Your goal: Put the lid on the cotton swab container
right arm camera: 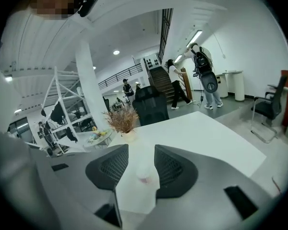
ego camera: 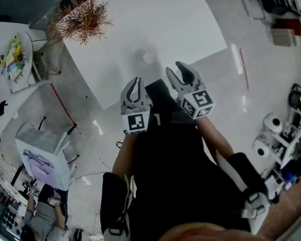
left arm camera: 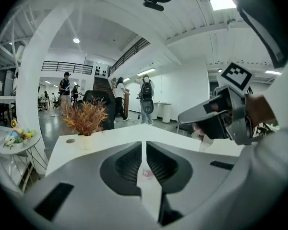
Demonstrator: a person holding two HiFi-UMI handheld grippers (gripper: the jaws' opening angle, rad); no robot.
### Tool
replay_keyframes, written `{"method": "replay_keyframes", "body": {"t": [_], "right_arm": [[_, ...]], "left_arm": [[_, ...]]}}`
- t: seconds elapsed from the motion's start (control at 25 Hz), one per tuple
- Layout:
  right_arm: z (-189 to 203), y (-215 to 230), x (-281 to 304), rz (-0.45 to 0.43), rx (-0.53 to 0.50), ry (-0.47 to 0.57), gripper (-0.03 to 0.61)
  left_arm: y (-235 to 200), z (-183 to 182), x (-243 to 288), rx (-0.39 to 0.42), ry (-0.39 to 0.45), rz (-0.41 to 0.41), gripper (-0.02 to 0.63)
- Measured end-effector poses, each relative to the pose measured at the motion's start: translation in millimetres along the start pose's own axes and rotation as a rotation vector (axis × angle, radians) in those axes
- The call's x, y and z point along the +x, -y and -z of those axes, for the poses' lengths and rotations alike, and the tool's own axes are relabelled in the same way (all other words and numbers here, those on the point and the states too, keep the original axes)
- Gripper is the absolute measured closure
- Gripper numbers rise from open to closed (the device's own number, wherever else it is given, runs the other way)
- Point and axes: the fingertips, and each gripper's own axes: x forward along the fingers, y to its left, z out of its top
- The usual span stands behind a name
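The cotton swab container (ego camera: pixel 148 57) stands on the white desk (ego camera: pixel 155 19), out in the open middle part and well short of the far corner. It seems to be a small, pale, translucent pot with a pinkish mark low on its side, but it is too blurred to tell whether a lid sits on it. Both grippers are held in the air on the near side of it, apart from it and pointing toward it. The left gripper (ego camera: pixel 136 80) has its jaws together, with only a thin slit between them and nothing held. The right gripper (ego camera: pixel 174 67), just beside it and a little further forward, has its jaws apart and empty; in its own view the container shows on the desk beyond the gap. A dried plant (ego camera: pixel 83 16) stands at the desk's far left corner. Past that corner are a round side table (ego camera: pixel 17 59) with colourful things on it, and people standing in the hall.
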Motion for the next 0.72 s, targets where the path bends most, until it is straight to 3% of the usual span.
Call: {"method": "replay_keyframes", "body": {"t": [0.04, 0.12, 0.32, 0.52, 0.72], "right_arm": [[5, 5, 7, 0.002, 0.005, -0.015, 0.417], [15, 15, 19, 0.009, 0.017, -0.047, 0.417], [43, 36, 44, 0.018, 0.074, -0.117, 0.417], [66, 53, 61, 0.025, 0.114, -0.172, 0.417], [84, 59, 76, 0.008, 0.194, -0.22, 0.417]], "left_arm": [[-2, 11, 9, -0.002, -0.025, 0.005, 0.602], [-3, 33, 27, 0.007, -0.076, 0.025, 0.521], [2, 77, 65, 0.111, -0.168, 0.089, 0.421], [7, 117, 94, 0.117, -0.256, 0.138, 0.375], [7, 129, 112, 0.182, -0.284, 0.163, 0.359]]}}
